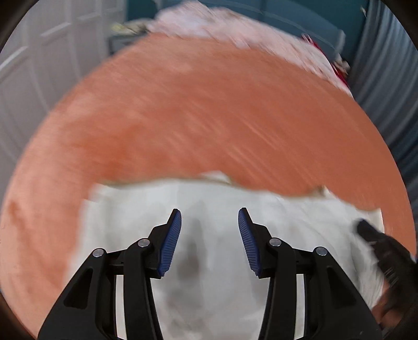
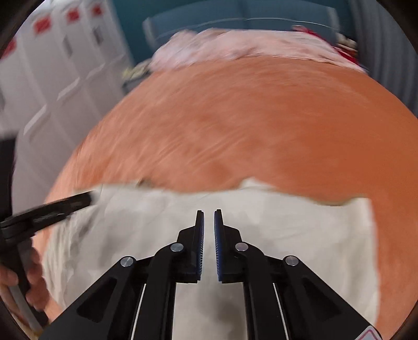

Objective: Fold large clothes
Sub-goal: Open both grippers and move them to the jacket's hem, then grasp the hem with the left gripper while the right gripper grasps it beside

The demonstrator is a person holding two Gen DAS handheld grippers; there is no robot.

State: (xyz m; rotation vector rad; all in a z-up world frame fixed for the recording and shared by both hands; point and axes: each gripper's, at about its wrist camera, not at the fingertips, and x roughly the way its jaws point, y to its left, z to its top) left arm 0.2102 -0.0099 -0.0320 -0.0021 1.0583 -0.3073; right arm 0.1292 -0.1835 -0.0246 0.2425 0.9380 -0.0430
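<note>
A white garment lies spread flat on an orange bedcover, near its front edge. It also shows in the right wrist view on the same cover. My left gripper is open and empty, just above the white cloth. My right gripper has its jaws nearly together, a thin gap between them, with nothing in it, above the cloth's middle. The right gripper shows at the right edge of the left wrist view; the left gripper shows at the left of the right wrist view. Both views are motion-blurred.
A pile of pink-and-white bedding lies at the far end of the bed, with something red at its right. White panelled doors stand on the left. A teal wall and headboard are behind. Grey curtains hang right.
</note>
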